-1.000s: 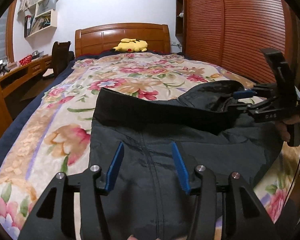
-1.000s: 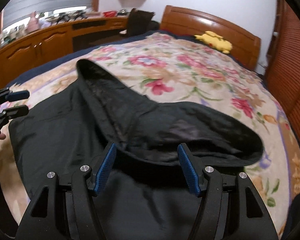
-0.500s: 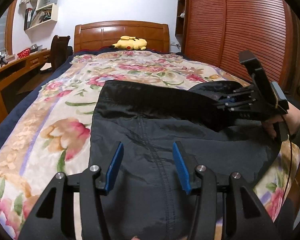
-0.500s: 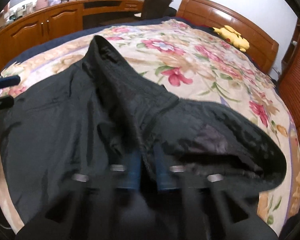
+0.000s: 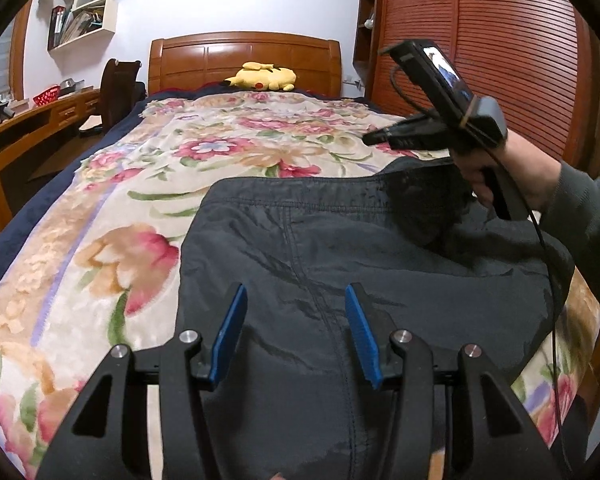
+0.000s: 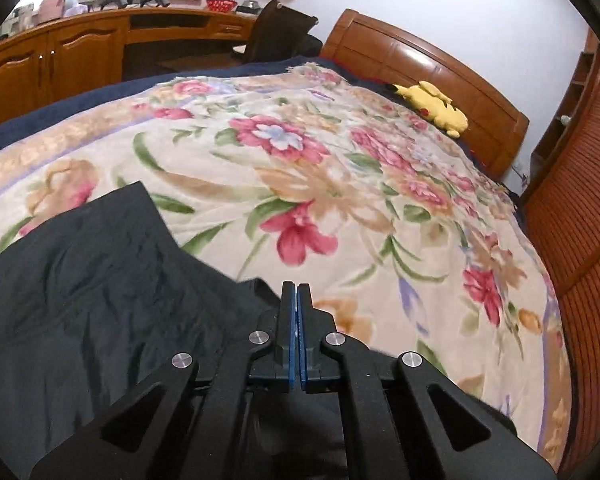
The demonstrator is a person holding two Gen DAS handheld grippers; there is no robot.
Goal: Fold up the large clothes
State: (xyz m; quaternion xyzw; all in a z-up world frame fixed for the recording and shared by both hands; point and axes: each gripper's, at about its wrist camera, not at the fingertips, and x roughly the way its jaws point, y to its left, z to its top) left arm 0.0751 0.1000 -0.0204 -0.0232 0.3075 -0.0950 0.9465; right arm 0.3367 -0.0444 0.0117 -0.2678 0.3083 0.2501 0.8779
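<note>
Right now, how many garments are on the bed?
1: a dark jacket lying at the near end of the bed. Anything folded beneath it would be hidden.

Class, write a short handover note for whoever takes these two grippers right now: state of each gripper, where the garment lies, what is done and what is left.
Left gripper: open, hovering over the black jacket, gripping nothing.
Right gripper: jaws have just closed; pads together, no cloth visibly between them, raised above the jacket's far right corner.
Jacket: spread on the floral blanket at the near end of the bed.
Done: the far edge lies fairly straight.
Left: the bunched part near the right hand, and probably all the folds.
</note>
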